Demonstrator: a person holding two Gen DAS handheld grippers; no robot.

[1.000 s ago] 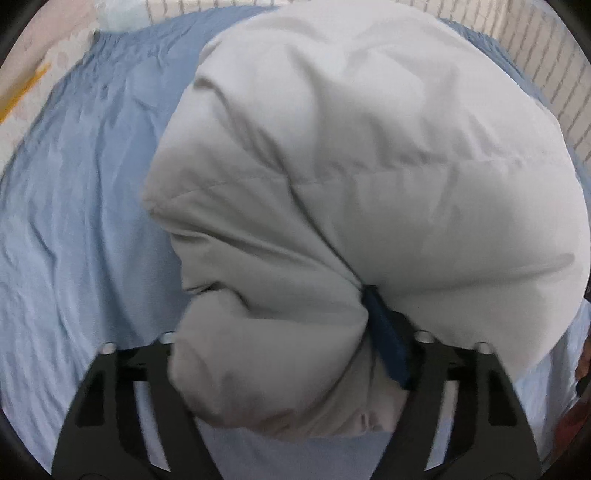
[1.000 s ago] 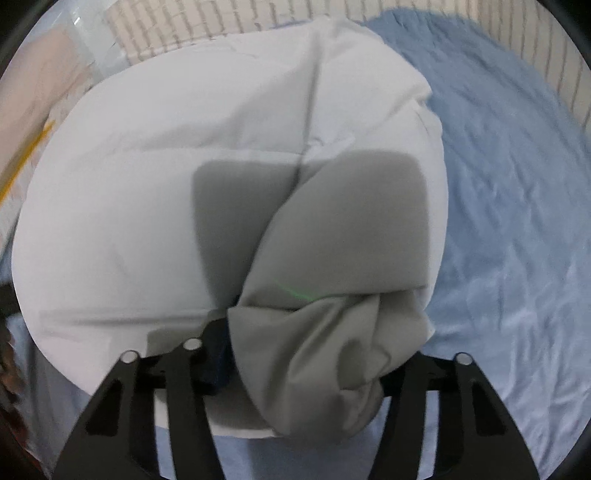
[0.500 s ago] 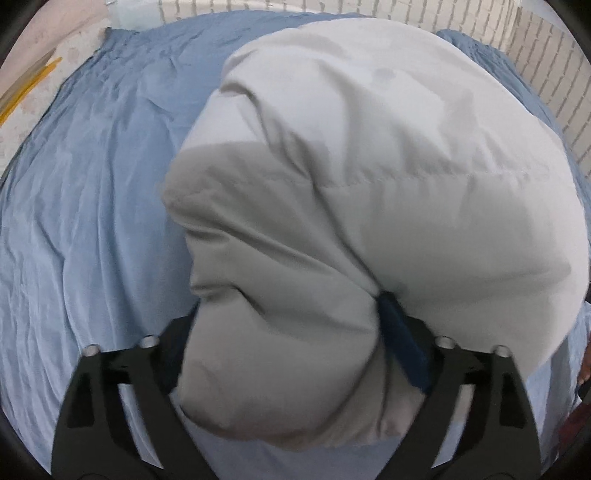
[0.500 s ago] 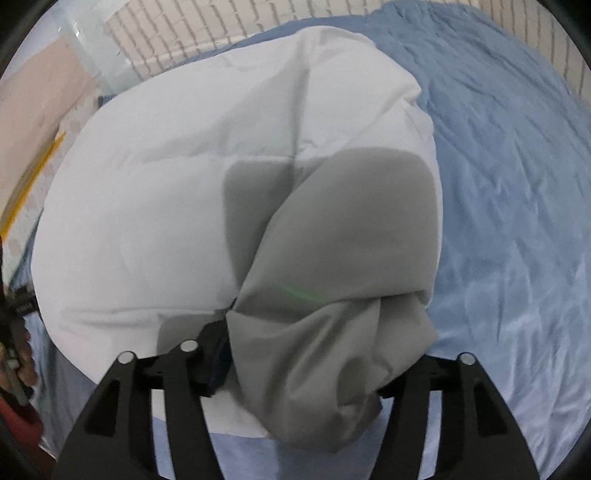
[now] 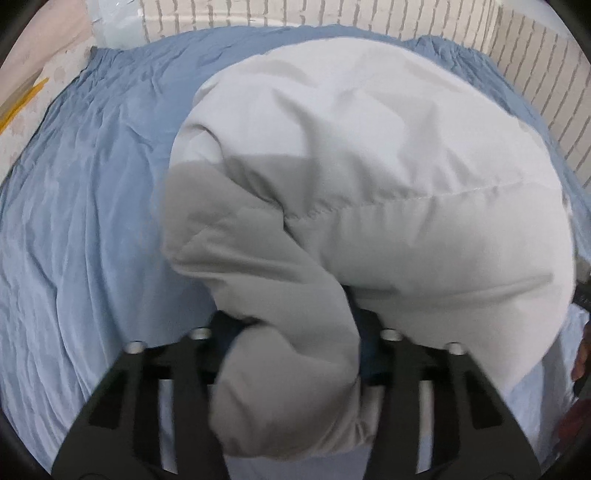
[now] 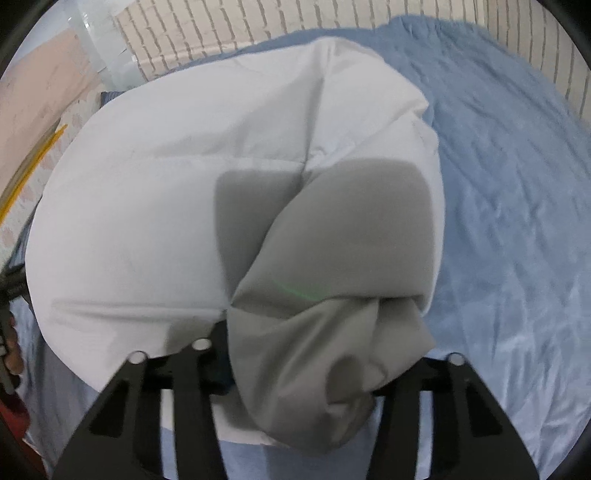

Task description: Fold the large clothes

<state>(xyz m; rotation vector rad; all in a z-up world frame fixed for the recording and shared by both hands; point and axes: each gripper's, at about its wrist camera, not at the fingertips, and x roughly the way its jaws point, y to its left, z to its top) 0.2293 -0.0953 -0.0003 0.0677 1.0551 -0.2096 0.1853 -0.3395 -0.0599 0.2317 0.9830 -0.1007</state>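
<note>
Lying on a blue bedsheet, one large pale padded garment, quilted, white to light grey, puffy, with stitched seams running across it. It is bunched into a rounded heap, the near edge gathered toward both cameras and the bulk spreading away toward the far side of the bed.

Left gripper: black, two fingers, seen from behind at the bottom of the left wrist view. A thick roll of the garment's near edge passes between the fingers and bulges out below them. The jaws are closing on this roll, and the padding fills the gap from side to side. A dark blue pad shows at the inner face of each finger, pressed against the fabric.

Right gripper: black, two fingers, at the bottom of the right wrist view. A shaded, crumpled wad of the same garment sits between the fingers and hangs past them. The jaws are closing on it, and the wad fills the gap. The left finger's dark pad touches the fabric; the right finger's inner face is hidden behind the wad.

Bedsheet: blue, creased all over, covering the bed on both sides of the garment.

Wall: pale brick pattern, behind the bed.

Floor or surface at far left of both views: pinkish, with a thin yellow line; too distorted to identify.
</note>
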